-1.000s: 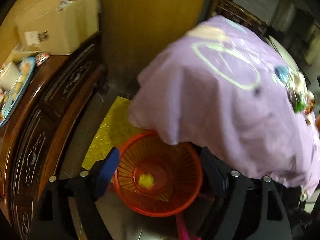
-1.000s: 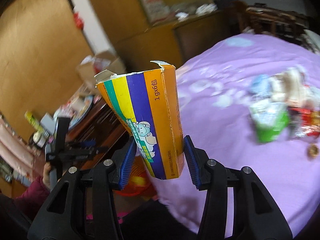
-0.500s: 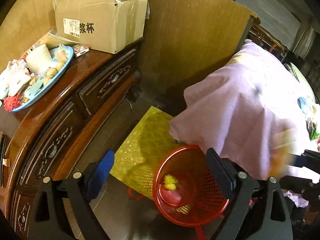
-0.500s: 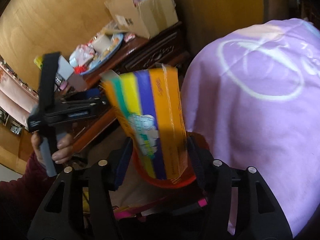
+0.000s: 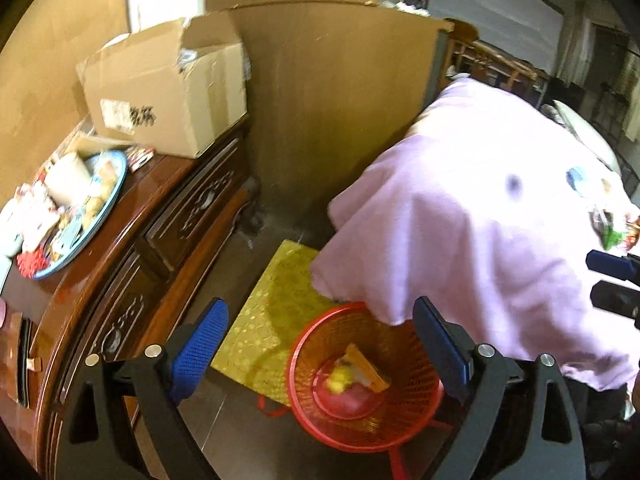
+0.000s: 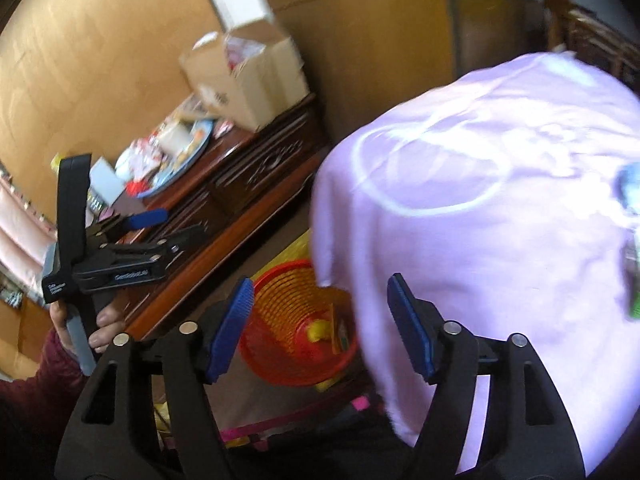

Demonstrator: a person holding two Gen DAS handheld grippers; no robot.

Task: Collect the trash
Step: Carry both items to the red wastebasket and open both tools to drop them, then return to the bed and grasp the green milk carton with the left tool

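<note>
A red mesh basket (image 5: 412, 356) stands on the floor by the purple-covered table (image 5: 480, 220). In it lie the orange striped carton (image 5: 366, 366) and a small yellow scrap (image 5: 339, 379). My left gripper (image 5: 318, 307) hangs open above the basket with nothing between its fingers. My right gripper (image 6: 320, 282) is over the basket (image 6: 280, 304) too; its jaws are opening and hold nothing, and the carton (image 6: 340, 330) lies below. More wrappers (image 5: 612, 232) sit on the tablecloth at the right. The right gripper (image 5: 600, 282) also shows at the left view's right edge.
A carved wooden sideboard (image 5: 132, 264) runs along the left, bearing a cardboard box (image 5: 168, 92) and a blue plate (image 5: 114, 200) of snacks. A yellow mat (image 5: 276, 304) lies on the floor beside the basket. A hand (image 6: 100, 326) holds the left gripper (image 6: 176, 227).
The carton has left the right gripper and now lies in the basket; the right jaws have spread wider. The left gripper has risen, so its view takes in more of the sideboard.
</note>
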